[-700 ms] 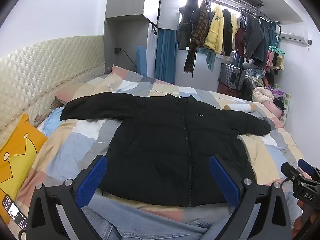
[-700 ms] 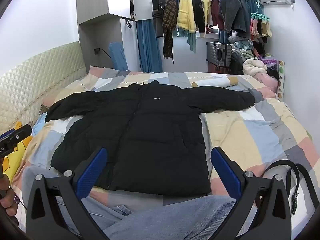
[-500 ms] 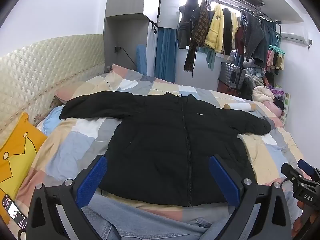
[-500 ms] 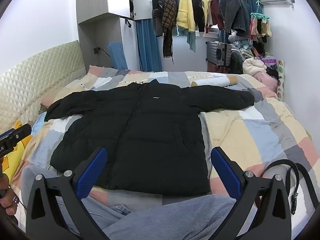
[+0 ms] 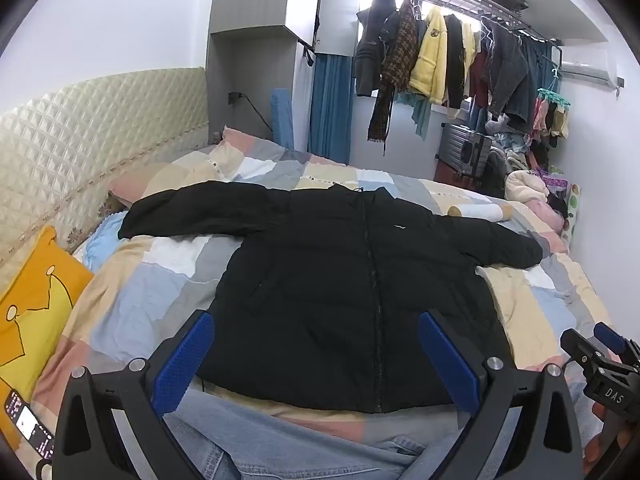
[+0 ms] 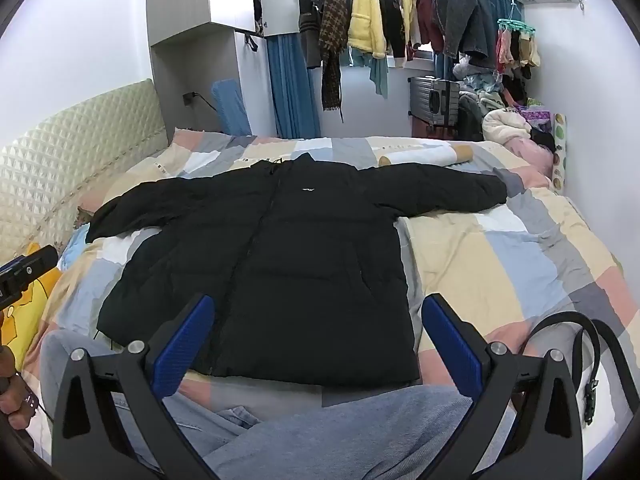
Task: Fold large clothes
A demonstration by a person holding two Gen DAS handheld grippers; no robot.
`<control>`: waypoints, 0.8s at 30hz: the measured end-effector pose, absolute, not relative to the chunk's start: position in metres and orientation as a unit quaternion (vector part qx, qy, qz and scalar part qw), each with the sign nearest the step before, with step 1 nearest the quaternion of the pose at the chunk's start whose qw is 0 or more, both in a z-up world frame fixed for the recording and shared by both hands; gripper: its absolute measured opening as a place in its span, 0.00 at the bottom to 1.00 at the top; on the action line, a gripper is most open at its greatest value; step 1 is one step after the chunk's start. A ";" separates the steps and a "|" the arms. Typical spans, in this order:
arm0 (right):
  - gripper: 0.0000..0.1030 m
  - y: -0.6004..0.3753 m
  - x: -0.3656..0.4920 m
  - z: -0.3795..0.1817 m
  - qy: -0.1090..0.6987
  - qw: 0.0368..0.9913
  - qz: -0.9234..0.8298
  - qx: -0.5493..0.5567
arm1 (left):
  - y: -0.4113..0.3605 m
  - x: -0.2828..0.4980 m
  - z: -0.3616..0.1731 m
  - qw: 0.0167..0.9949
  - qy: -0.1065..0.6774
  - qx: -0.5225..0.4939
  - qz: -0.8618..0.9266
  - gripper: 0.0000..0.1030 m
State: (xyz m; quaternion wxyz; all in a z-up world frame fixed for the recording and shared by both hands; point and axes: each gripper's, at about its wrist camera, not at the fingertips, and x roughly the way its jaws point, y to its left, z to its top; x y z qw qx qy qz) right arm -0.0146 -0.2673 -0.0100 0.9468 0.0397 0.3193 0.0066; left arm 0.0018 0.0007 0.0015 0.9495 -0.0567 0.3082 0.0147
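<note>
A large black puffer jacket lies flat and face up on the patchwork bed cover, zipped, both sleeves spread out to the sides. It also shows in the right wrist view. My left gripper is open and empty, held above the jacket's hem. My right gripper is open and empty too, above the hem near its right half. The right gripper also shows at the right edge of the left wrist view.
Blue jeans lie at the near edge, grey trousers beside them. A yellow pillow and a phone lie left. A black belt lies right. A rolled tube lies behind the jacket. Clothes hang at the back.
Both views have drifted very slightly; the jacket and both open grippers stay as they were.
</note>
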 end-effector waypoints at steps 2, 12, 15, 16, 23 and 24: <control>1.00 -0.269 -0.014 -0.011 0.321 0.946 0.005 0.041 | -0.001 0.001 -0.002 0.950 0.307 -0.056 0.015 1.00; 1.00 -0.269 -0.014 -0.010 0.321 0.946 0.005 0.040 | 0.000 0.003 -0.004 0.950 0.308 -0.057 0.015 1.00; 1.00 -0.269 -0.014 -0.010 0.321 0.946 0.004 0.040 | -0.001 0.002 -0.005 0.950 0.308 -0.055 0.014 1.00; 1.00 -0.269 -0.013 -0.009 0.321 0.946 0.005 0.041 | -0.001 0.003 -0.005 0.950 0.308 -0.056 0.014 1.00; 1.00 -0.269 -0.013 -0.008 0.322 0.946 0.004 0.040 | -0.005 0.001 -0.009 0.949 0.309 -0.053 0.009 1.00; 1.00 -0.269 -0.013 -0.008 0.322 0.946 0.003 0.039 | -0.005 0.001 -0.008 0.949 0.309 -0.054 0.009 1.00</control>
